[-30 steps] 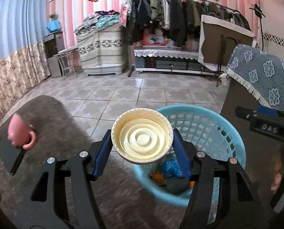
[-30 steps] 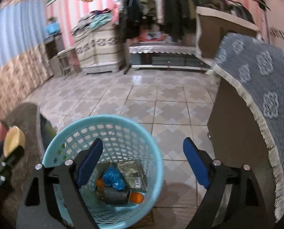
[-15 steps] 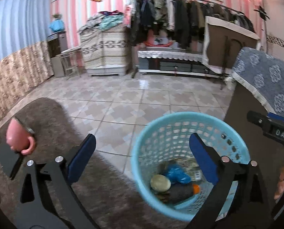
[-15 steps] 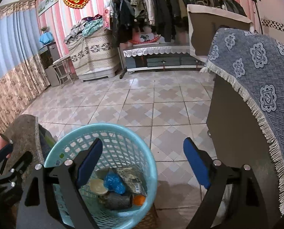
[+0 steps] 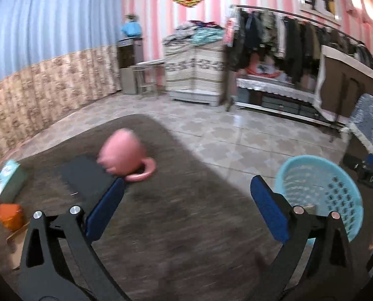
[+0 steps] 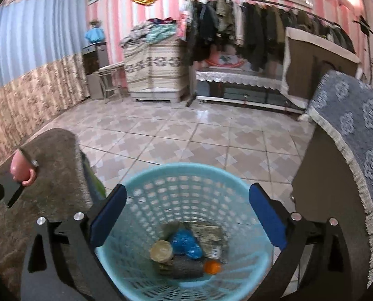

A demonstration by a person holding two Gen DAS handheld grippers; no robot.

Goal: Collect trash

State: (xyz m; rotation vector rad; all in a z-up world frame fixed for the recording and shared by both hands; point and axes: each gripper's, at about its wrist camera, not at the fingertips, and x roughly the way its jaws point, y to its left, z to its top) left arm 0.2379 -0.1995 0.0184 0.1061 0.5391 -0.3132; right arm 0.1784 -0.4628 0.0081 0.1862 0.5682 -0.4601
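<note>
A light blue basket point(image 6: 186, 200) stands on the tiled floor below my right gripper point(image 6: 187, 215), which is open and empty. Inside lie a cream round cup point(image 6: 161, 250), a blue wrapper point(image 6: 186, 243), a grey can point(image 6: 186, 266) and an orange cap point(image 6: 212, 267). My left gripper point(image 5: 186, 208) is open and empty over the brown table point(image 5: 176, 225); the basket point(image 5: 319, 195) is to its right. An orange object point(image 5: 9, 215) lies at the table's left.
A pink mug point(image 5: 123, 155) stands on a black pad point(image 5: 86, 178) on the table. A teal box point(image 5: 7, 183) lies at its left. A cabinet with a blue patterned cloth point(image 6: 357, 135) stands right of the basket. Clothes rack point(image 6: 261, 27) along the far wall.
My left gripper opened and dropped the cream cup into the basket, then swung left over the table. My right gripper stayed open above the basket.
</note>
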